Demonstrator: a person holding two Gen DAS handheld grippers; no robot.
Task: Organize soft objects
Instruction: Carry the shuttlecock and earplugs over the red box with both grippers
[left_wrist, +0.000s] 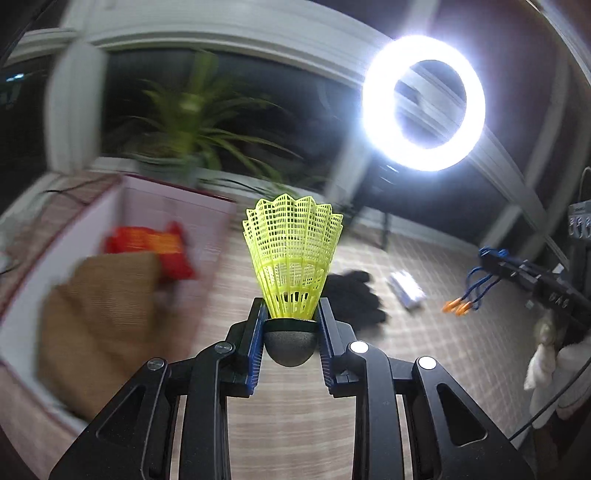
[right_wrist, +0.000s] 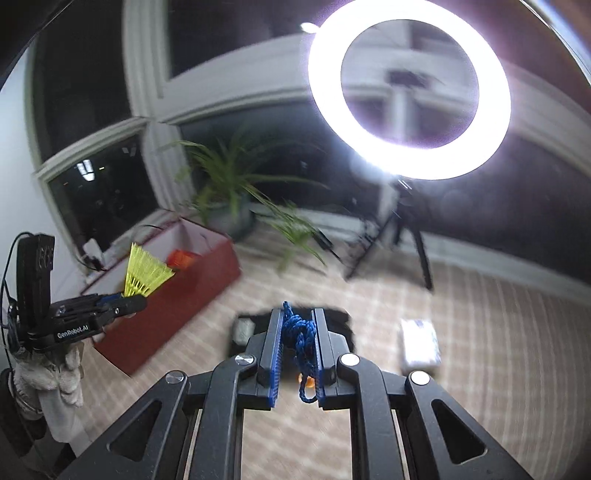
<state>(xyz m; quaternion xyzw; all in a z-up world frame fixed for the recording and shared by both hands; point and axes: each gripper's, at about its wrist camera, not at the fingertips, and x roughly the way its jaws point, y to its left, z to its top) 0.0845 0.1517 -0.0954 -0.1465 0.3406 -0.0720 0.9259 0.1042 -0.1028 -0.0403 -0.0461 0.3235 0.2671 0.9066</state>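
My left gripper (left_wrist: 290, 314) is shut on a yellow shuttlecock (left_wrist: 293, 254) by its dark cork, held above the table. It also shows in the right wrist view (right_wrist: 147, 273), near the red box (right_wrist: 192, 295). My right gripper (right_wrist: 298, 314) is shut on a blue cord (right_wrist: 301, 339) with orange tips; in the left wrist view the cord (left_wrist: 480, 284) hangs from it at the right. The open box (left_wrist: 133, 206) at the left holds a brown cloth (left_wrist: 99, 325) and a red packet (left_wrist: 147, 243).
Black gloves (left_wrist: 354, 295) and a small white packet (left_wrist: 406, 290) lie on the checked tablecloth (left_wrist: 295, 417). A potted plant (right_wrist: 229, 199) stands behind the box. A bright ring light (right_wrist: 410, 88) on a tripod stands at the back right.
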